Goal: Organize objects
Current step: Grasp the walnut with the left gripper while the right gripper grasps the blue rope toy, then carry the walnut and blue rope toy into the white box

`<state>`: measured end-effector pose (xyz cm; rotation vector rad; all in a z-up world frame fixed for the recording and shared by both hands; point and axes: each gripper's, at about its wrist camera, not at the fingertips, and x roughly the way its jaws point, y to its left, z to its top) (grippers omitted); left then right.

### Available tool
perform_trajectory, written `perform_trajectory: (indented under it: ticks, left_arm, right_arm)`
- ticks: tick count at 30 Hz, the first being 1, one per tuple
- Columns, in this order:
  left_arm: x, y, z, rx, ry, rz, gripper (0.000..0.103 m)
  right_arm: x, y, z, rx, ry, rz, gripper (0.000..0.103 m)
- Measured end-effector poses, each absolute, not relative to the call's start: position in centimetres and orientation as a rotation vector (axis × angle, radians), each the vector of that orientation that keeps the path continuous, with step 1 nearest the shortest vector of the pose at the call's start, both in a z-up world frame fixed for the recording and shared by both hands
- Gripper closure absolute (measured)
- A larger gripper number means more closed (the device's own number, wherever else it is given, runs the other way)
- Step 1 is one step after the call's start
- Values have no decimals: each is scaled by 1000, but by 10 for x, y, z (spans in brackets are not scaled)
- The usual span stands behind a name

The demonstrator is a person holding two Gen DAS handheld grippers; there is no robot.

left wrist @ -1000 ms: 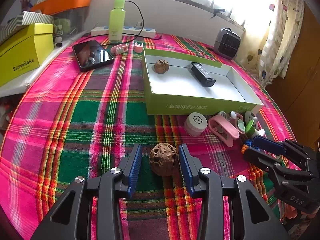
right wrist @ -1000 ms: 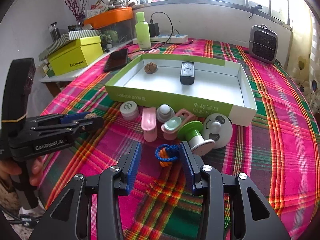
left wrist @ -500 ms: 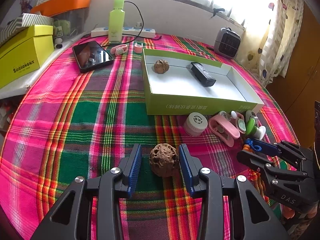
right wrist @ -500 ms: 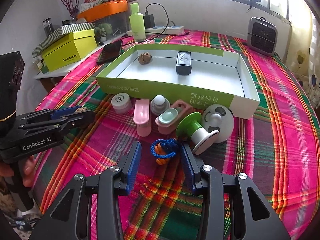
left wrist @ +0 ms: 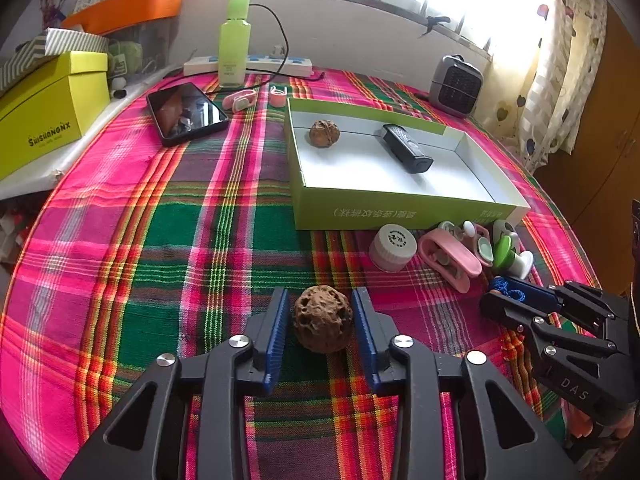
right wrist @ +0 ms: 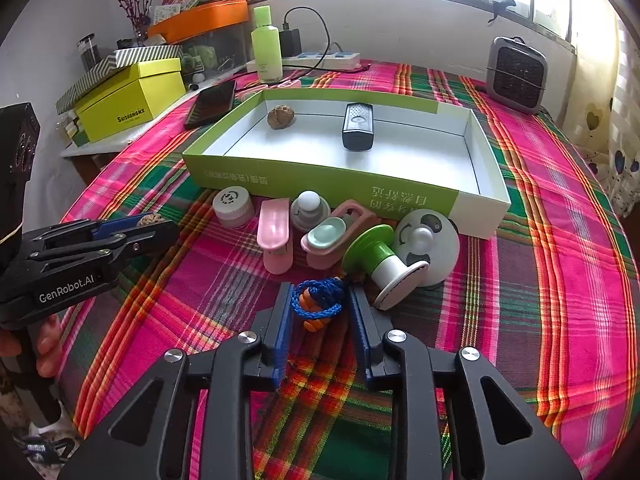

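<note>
A brown walnut [left wrist: 323,318] lies on the plaid cloth between the blue pads of my left gripper [left wrist: 321,332], with small gaps on both sides. A blue cord loop with orange beads [right wrist: 318,304] sits between the pads of my right gripper [right wrist: 320,322], which close in on it and appear to touch it. The green open box [left wrist: 396,210] holds a second walnut [left wrist: 324,133] and a black device [left wrist: 406,147]. It also shows in the right wrist view [right wrist: 320,178].
Small items cluster in front of the box: a white jar [right wrist: 233,206], pink clips [right wrist: 274,232], a green-and-white spool [right wrist: 384,264], a small white fan [right wrist: 426,240]. Farther back are a phone [left wrist: 186,113], a green bottle [left wrist: 233,42], a yellow box [left wrist: 48,120] and a heater [left wrist: 456,85].
My right gripper has moved forward around the blue cord and narrowed on it. My left gripper stays around the walnut.
</note>
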<state>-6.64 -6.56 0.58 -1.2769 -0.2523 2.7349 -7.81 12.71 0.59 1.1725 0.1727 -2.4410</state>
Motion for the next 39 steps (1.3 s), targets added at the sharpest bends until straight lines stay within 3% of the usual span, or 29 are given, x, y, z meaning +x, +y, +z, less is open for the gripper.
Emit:
perform_trajectory:
  ticks: [39]
  left_arm:
    - [-61,-49,24,-1215,-169,2738,75]
  right_arm:
    - [-76,129,23,1094,125,-2429,78]
